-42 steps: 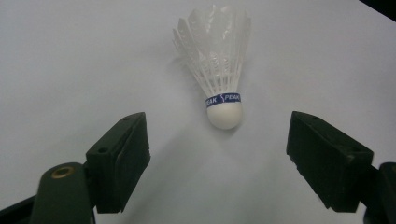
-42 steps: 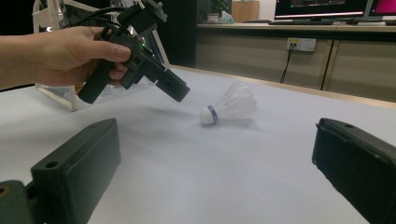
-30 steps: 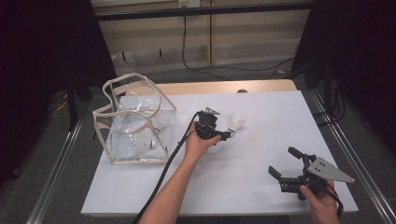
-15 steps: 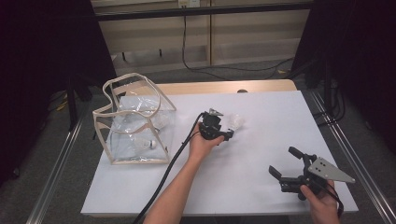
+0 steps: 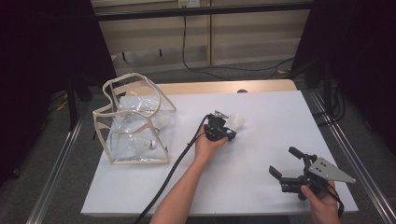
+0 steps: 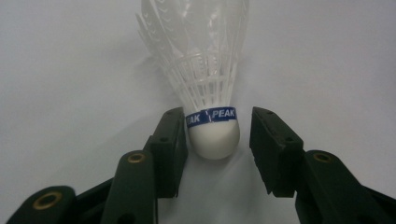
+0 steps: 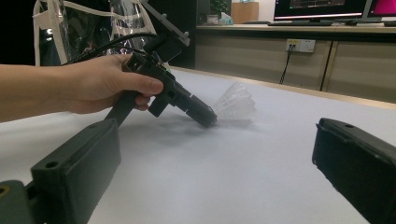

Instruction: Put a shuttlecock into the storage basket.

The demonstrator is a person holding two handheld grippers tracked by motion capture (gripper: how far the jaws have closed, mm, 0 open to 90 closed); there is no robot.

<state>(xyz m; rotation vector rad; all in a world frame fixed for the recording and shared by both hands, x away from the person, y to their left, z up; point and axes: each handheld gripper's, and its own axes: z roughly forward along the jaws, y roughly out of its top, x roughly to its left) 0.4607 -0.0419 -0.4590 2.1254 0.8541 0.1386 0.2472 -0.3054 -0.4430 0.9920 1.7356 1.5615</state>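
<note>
A white table [image 5: 261,186] carries a clear plastic bag [image 5: 135,123] with cream fabric edging, standing open at about nine o'clock from the table's middle. Through its glossy, wrinkled wall a pale shuttlecock shape shows faintly, too blurred to make out further.

Near the table's middle lies a white shuttlecock [image 6: 208,84], on its side on the bare surface. Its skirt is a translucent plastic lattice; its rounded cork is smooth and matte, ringed by a blue band printed "PEAK". In the high view it is a small pale blur, partly covered by the left gripper [image 5: 223,132].

The left gripper's blocky black jaws have just been closing and stand narrow, either side of the cork. One pad sits right against the band (whether it presses cannot be told), while the other stands clear with a gap.

The right gripper [image 5: 286,163] is at five o'clock, well apart, its jaws wide with nothing between them. The hand holding it is cut off by the frame's lower edge.
</note>
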